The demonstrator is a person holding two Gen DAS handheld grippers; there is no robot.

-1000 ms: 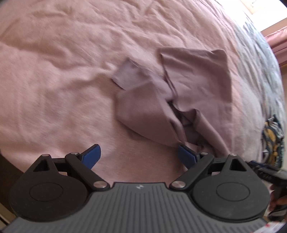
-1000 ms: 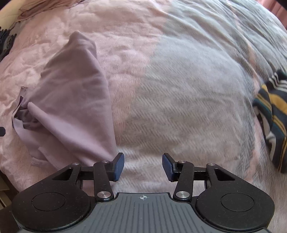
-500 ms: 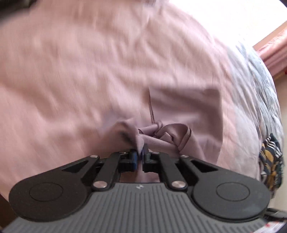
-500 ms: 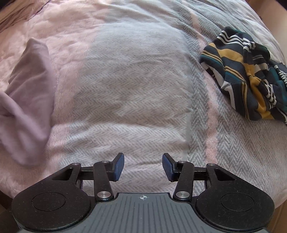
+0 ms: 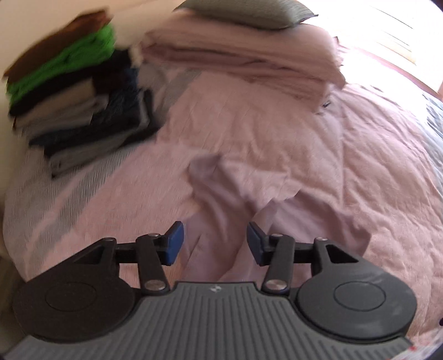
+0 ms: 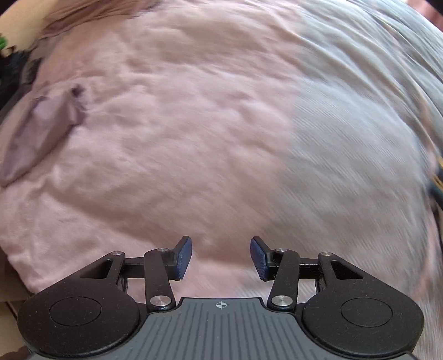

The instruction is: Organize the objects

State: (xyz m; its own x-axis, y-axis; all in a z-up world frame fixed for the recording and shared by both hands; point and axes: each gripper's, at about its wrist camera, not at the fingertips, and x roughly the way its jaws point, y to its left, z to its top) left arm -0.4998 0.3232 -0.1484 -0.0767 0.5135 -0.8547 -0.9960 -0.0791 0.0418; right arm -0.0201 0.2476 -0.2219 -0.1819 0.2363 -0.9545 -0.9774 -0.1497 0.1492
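A mauve garment (image 5: 235,199) lies crumpled on the pink bedspread (image 5: 346,144), just ahead of and between the fingers of my left gripper (image 5: 215,243), which is open and holds nothing. The same garment shows at the far left of the right wrist view (image 6: 41,133), lying flat. My right gripper (image 6: 220,257) is open and empty above the pink and grey bedspread (image 6: 193,138). A stack of folded clothes (image 5: 77,97), with a green piece near the top, stands at the back left.
Folded pink bedding (image 5: 243,55) and a grey pillow (image 5: 243,11) lie at the head of the bed. A striped garment's edge (image 6: 437,182) shows at the far right. The grey part of the bedspread (image 6: 360,124) spreads to the right.
My left gripper shut on the mauve garment, carried it toward the clothes stack and has now opened, leaving it on the bed. My right gripper swung left, staying open.
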